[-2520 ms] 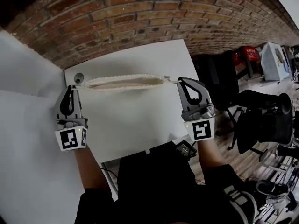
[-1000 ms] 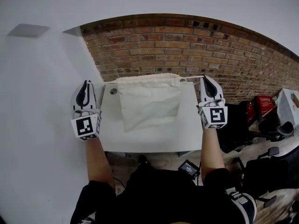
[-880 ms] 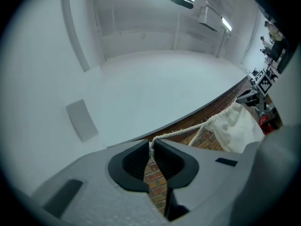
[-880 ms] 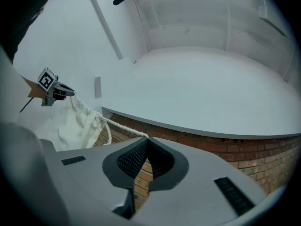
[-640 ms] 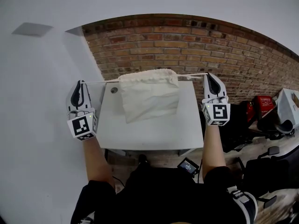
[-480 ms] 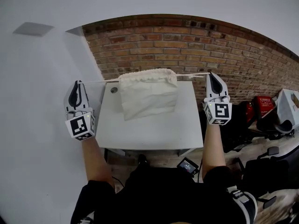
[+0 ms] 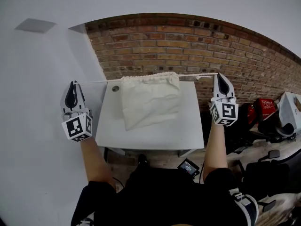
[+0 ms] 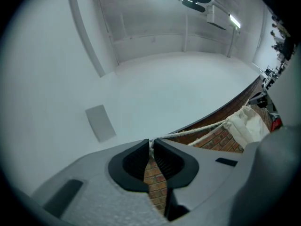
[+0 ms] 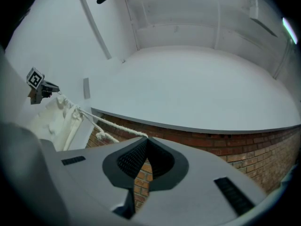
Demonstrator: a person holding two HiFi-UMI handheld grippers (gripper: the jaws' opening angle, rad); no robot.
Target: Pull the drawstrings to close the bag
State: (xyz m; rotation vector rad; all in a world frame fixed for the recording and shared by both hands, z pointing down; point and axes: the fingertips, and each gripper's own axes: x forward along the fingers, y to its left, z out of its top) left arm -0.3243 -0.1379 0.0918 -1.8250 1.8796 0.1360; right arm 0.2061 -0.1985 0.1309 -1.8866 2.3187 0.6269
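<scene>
A cream cloth drawstring bag (image 7: 149,100) hangs in the air above the white table (image 7: 181,133), its gathered mouth (image 7: 149,78) bunched narrow at the top. Taut white drawstrings run out of it to both sides. My left gripper (image 7: 72,84) is shut on the left drawstring (image 7: 96,82), far out to the left; the cord (image 8: 200,128) leads from its tips to the bag (image 8: 247,126). My right gripper (image 7: 219,75) is shut on the right drawstring (image 7: 200,75), out to the right; that cord (image 9: 110,126) runs from its tips to the bag (image 9: 59,119).
A red brick wall (image 7: 188,41) stands behind the table, a white wall (image 7: 33,79) to the left. A round cable hole (image 7: 114,88) sits in the table's back left corner. Black office chairs (image 7: 277,126) and a red object (image 7: 263,105) stand at the right. A dark device (image 7: 189,166) lies below the table's front edge.
Both grippers have moved outward, left one further left, right one further right and slightly up. The bag's mouth has gathered narrower and the drawstrings show longer on each side.
</scene>
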